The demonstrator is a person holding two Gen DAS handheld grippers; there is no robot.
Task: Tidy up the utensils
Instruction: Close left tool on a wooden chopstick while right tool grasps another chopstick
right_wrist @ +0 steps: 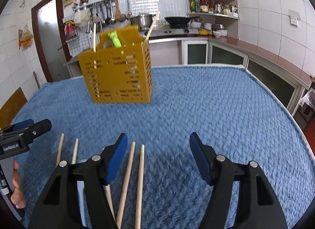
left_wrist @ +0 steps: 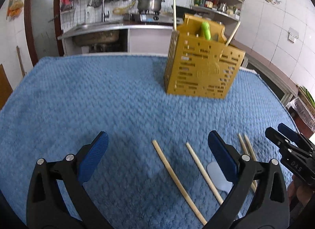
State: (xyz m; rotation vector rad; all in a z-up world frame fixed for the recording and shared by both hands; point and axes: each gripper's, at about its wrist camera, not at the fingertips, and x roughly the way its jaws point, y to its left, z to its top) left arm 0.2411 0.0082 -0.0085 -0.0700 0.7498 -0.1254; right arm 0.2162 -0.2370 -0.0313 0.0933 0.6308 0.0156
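Note:
A yellow slotted utensil holder (left_wrist: 202, 67) (right_wrist: 118, 75) stands on the blue towel, holding two chopsticks and a green-handled utensil (left_wrist: 205, 31) (right_wrist: 115, 39). Several wooden chopsticks lie on the towel: two between my left gripper's fingers (left_wrist: 177, 179), two more to the right (left_wrist: 247, 148). A pale blue spoon (left_wrist: 219, 176) lies beside the left gripper's right finger. My left gripper (left_wrist: 157, 144) is open and empty above them. My right gripper (right_wrist: 157, 144) is open and empty, with two chopsticks (right_wrist: 133, 179) just inside its left finger. It also shows at the left wrist view's right edge (left_wrist: 285, 140).
The blue towel (right_wrist: 216, 110) covers the table. Behind are a kitchen counter with sink (left_wrist: 98, 30), a pot on a stove (left_wrist: 150, 4), hanging utensils and a corner shelf (right_wrist: 212, 6). A door (right_wrist: 49, 32) stands at the left.

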